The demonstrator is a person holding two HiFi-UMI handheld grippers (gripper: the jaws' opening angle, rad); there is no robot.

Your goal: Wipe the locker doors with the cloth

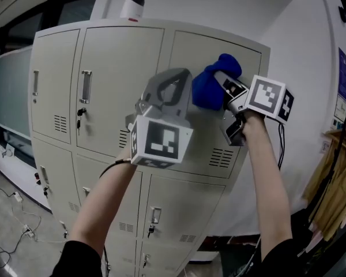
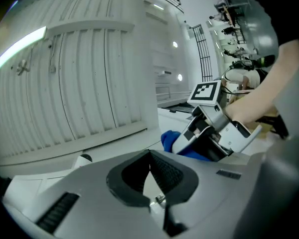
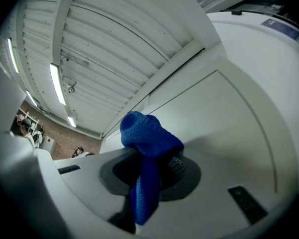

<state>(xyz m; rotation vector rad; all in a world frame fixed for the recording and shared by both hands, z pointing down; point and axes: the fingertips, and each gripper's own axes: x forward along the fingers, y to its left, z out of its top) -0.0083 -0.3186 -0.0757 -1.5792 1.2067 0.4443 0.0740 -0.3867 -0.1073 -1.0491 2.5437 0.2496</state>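
The right gripper [image 1: 218,84] is clamped on the blue cloth [image 1: 210,89]. In its own view the cloth [image 3: 147,135] bunches above the jaws and a tail hangs down between them. That bunch, ahead of the jaw tips, meets the upper right locker door [image 1: 206,138] near its top edge, though I cannot tell whether it presses on the metal or sits just off it. Holding the cloth as a wad in front of the tips seems meant to let the fabric rub the door rather than the gripper.

The left gripper [image 1: 168,89] hangs just beside it, on the cloth's left and a little lower. Its jaws are closed with nothing between them, and it looks idle, kept out of the wiping path. From the left gripper [image 2: 150,176], the other one and the cloth show ahead to the right.

Below both grippers are the door's vent slots [image 1: 221,156], with lower doors beyond. To the left of the left gripper are more doors with label holders [image 1: 86,86] and a key in the lock [image 1: 79,113].

The only print near the grippers is the black-and-white pattern on their marker cubes [image 1: 267,97]. A blue poster [image 1: 343,81] far to the right is too small to read.
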